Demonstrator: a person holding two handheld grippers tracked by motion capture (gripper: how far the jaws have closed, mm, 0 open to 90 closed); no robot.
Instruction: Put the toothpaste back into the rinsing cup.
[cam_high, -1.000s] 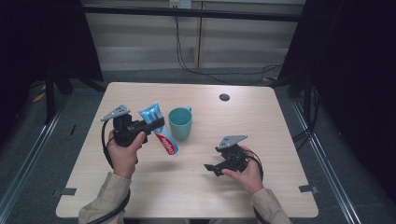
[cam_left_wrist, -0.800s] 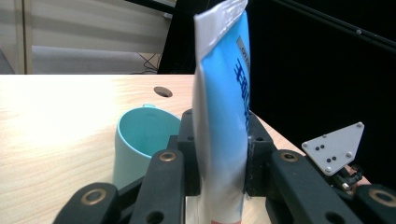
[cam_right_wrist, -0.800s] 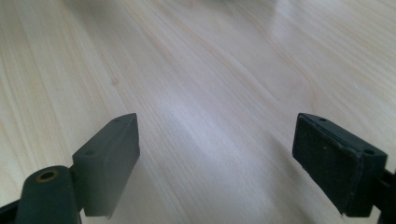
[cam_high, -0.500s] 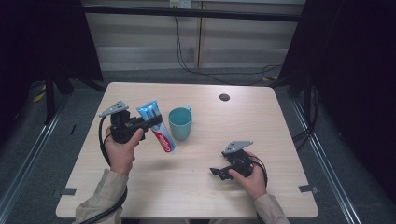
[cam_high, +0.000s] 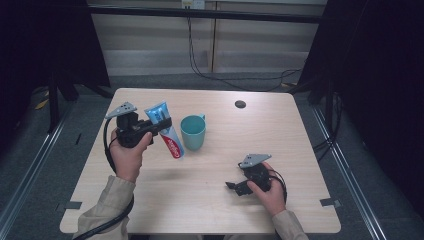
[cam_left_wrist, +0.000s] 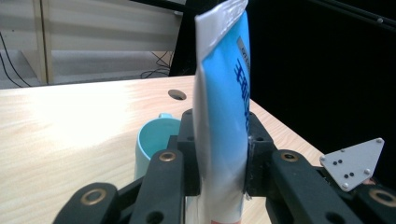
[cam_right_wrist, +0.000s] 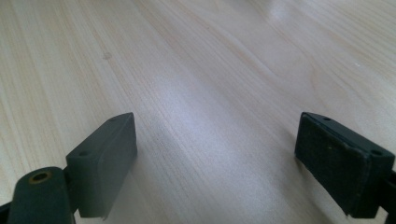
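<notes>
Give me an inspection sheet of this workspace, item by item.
Surface: pale wooden table with a round dark hole near the far edge.
Job's things: toothpaste tube held above the table, cap end down, beside the teal mug.
Clutter: nothing seen.
Grippers: left gripper shut on the tube; right gripper low over bare wood, jaws open.
Cables: one trails from each gripper; more hang behind the table.
Surroundings: dark curtains at both sides, grey floor.

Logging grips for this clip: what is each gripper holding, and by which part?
Left gripper clamps the toothpaste tube across its middle; right gripper is open, holding nothing.
</notes>
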